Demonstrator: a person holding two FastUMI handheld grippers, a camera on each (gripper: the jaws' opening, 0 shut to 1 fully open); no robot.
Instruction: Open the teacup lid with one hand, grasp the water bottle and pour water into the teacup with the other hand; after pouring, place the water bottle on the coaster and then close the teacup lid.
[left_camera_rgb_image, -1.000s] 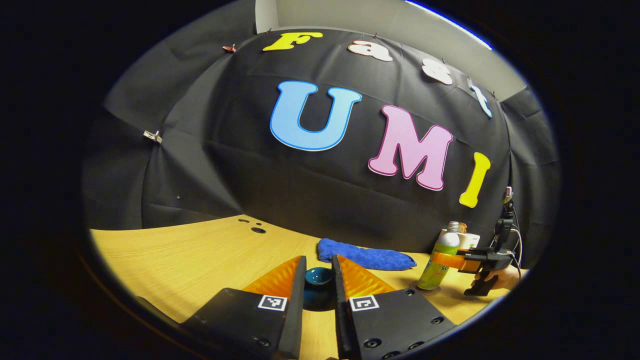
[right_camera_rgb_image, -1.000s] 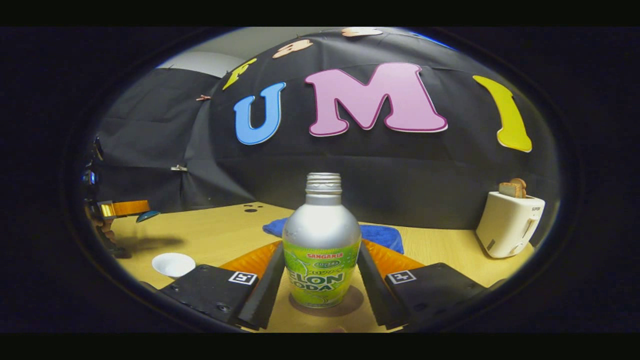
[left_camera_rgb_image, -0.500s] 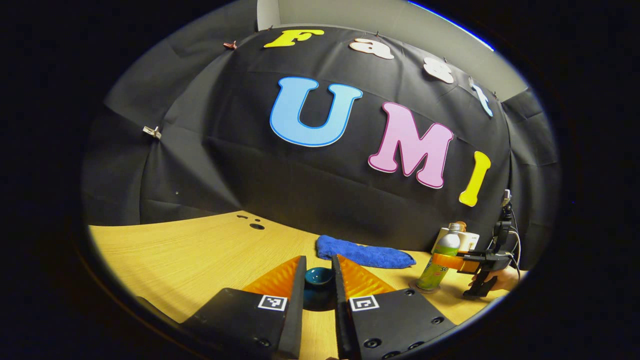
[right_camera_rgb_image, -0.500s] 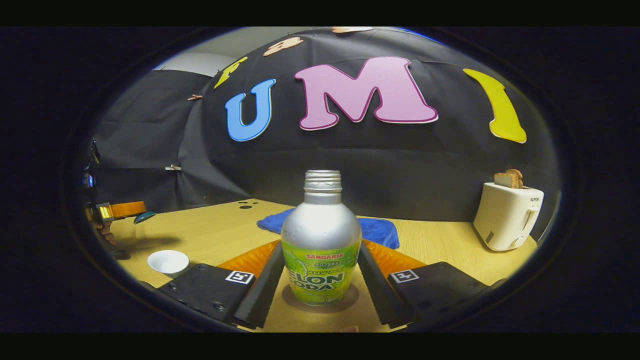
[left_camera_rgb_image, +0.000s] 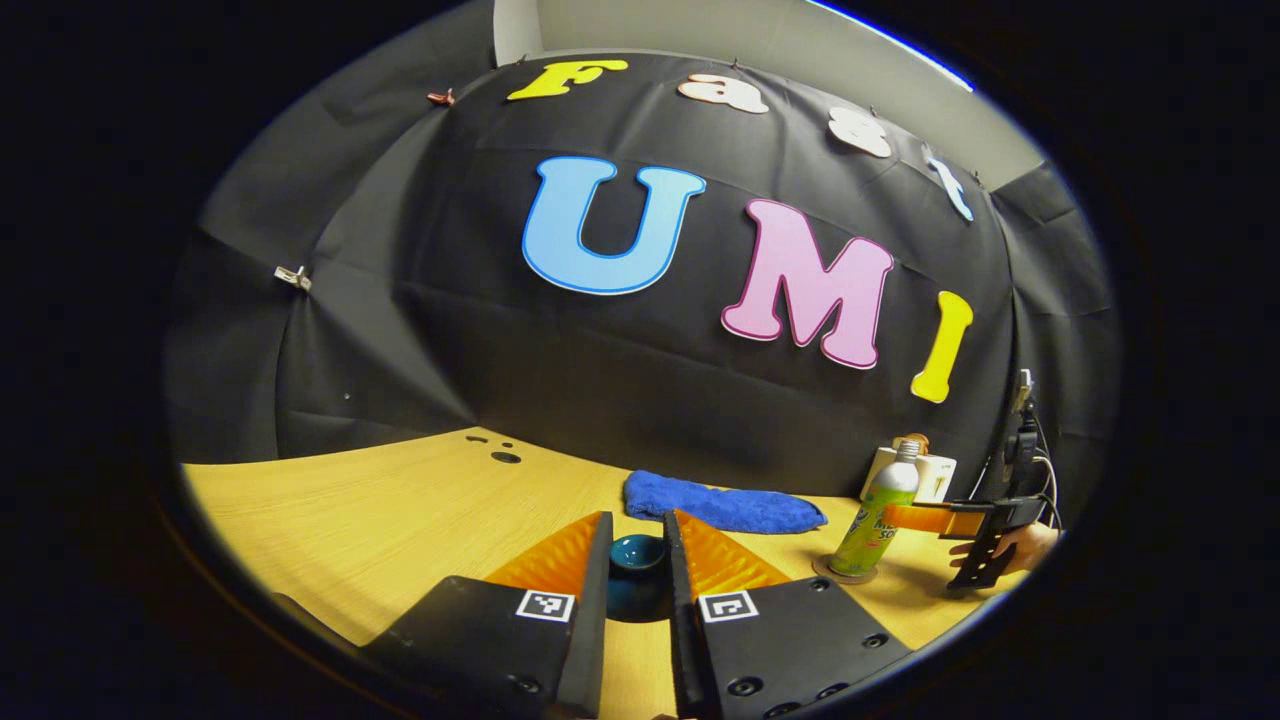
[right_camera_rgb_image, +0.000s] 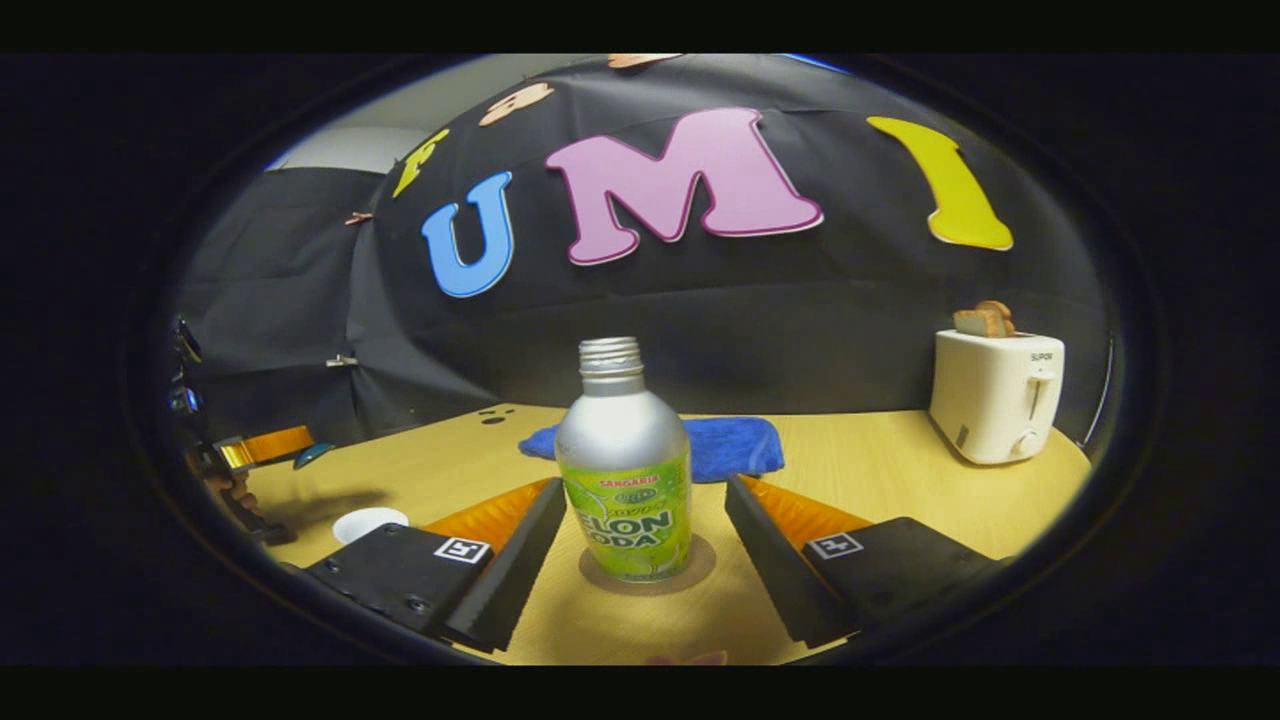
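Silver and green, the water bottle (right_camera_rgb_image: 625, 470) stands upright on its coaster (right_camera_rgb_image: 700, 575) at lower centre, between the spread fingers of the right hand-held gripper (right_camera_rgb_image: 637, 540), untouched. The left hand-held gripper (left_camera_rgb_image: 637, 570) pinches the dark teal teacup lid (left_camera_rgb_image: 637, 553); white teacup (right_camera_rgb_image: 368, 523) sits lower left on the counter (right_camera_rgb_image: 880, 480).

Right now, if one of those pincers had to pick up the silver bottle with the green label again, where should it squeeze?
Probably the wide labelled belly of the silver bottle with the green label, approached level from the front. It stands upright on the round brown coaster, and the open right gripper already flanks its straight sides; the shoulder and threaded neck taper.
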